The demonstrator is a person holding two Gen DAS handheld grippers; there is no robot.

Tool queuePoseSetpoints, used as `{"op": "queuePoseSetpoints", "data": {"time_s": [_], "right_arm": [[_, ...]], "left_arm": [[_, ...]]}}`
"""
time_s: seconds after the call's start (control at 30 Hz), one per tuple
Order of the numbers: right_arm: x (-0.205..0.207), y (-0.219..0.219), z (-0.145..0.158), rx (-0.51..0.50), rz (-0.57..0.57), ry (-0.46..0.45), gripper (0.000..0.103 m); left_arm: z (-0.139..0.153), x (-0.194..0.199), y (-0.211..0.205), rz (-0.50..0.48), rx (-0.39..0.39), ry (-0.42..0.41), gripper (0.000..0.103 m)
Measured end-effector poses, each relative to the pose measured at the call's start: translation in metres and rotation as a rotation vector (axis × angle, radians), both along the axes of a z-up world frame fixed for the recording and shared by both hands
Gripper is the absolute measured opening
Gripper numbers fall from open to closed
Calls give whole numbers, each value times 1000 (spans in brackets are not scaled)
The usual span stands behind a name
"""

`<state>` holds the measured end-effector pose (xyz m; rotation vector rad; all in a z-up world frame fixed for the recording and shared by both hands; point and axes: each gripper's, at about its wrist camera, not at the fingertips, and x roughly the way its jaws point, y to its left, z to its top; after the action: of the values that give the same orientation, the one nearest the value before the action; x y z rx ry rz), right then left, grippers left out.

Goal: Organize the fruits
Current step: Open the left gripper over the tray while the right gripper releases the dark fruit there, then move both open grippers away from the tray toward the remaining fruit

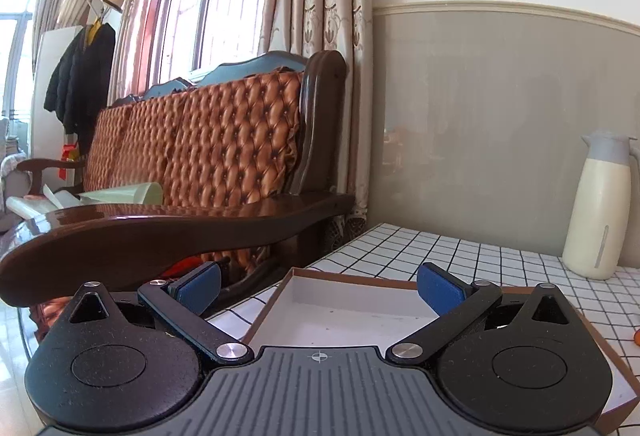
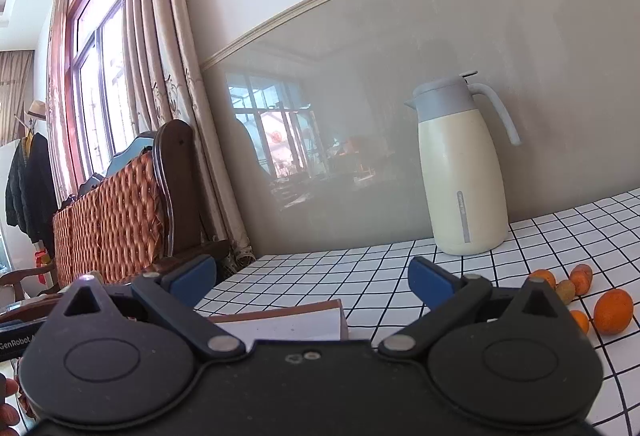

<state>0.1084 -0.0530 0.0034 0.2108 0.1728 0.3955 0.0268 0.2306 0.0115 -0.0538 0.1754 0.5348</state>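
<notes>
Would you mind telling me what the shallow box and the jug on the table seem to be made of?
The box looks like cardboard: thin brown edges, matte white inside, sharp folded corners. The jug has a smooth cream body with a soft sheen, perhaps painted metal or plastic; its grey lid and handle look like matte plastic. The frames do not settle which.
</notes>
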Motion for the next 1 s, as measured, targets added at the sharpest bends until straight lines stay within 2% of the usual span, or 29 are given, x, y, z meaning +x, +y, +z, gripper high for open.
{"op": "queuePoseSetpoints", "data": {"time_s": [0.1,0.3,0.57,0.77,0.87,1.0], "right_arm": [[0,-2,-2,-7,5,20,97],[-11,-5,2,-34,22,-6,97],[-18,-16,3,-55,48,23,97],[-10,-20,-5,-123,81,179,97],[-10,-30,-11,-96,75,254,97],[-12,-49,-14,-48,57,300,97]], "left_arm": [[2,1,-6,7,41,15,103],[1,0,-15,-29,7,46,103],[1,1,-32,-50,-1,57,103],[-1,5,-49,-73,4,86,103],[-1,7,-58,-104,-9,84,103],[-2,10,-76,-156,7,84,103]]}}
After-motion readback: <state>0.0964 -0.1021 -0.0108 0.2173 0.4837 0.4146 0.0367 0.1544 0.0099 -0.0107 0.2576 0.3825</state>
